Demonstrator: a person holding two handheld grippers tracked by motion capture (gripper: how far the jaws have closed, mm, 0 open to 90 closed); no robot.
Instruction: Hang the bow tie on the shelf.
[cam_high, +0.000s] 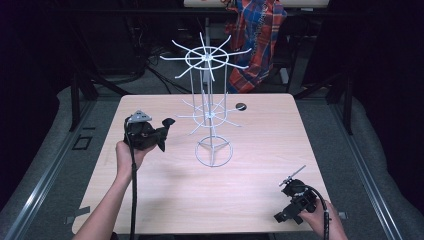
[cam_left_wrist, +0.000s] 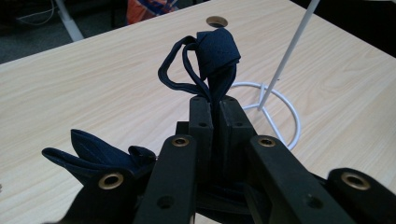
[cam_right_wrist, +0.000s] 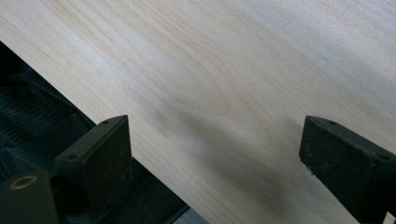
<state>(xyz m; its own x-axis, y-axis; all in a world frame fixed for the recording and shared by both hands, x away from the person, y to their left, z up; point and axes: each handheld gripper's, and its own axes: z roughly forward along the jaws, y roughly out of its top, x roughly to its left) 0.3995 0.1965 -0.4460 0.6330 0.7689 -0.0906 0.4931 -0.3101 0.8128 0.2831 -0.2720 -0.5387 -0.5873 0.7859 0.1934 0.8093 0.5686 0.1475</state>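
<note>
My left gripper (cam_high: 163, 133) is held above the left half of the wooden table (cam_high: 260, 150), its jaws pointing right toward a white wire hook rack (cam_high: 210, 117). In the left gripper view the gripper (cam_left_wrist: 217, 103) is shut on a dark navy cloth piece (cam_left_wrist: 217, 49), which bunches up past the tips with a loop hanging beside it; more of that cloth (cam_left_wrist: 88, 158) trails off at the lower left. The rack's base ring (cam_left_wrist: 289, 116) lies just beyond. Down at the table's front right corner, my right gripper (cam_high: 286, 202) stands open over bare wood (cam_right_wrist: 212, 149), nothing between its jaws.
The rack has two tiers of radiating hooks, the upper one (cam_high: 206, 56) well above the table. A round cable hole (cam_high: 241, 106) sits at the far side. A plaid cloth (cam_high: 257, 35) hangs behind the table. The table's front edge runs close by the right gripper.
</note>
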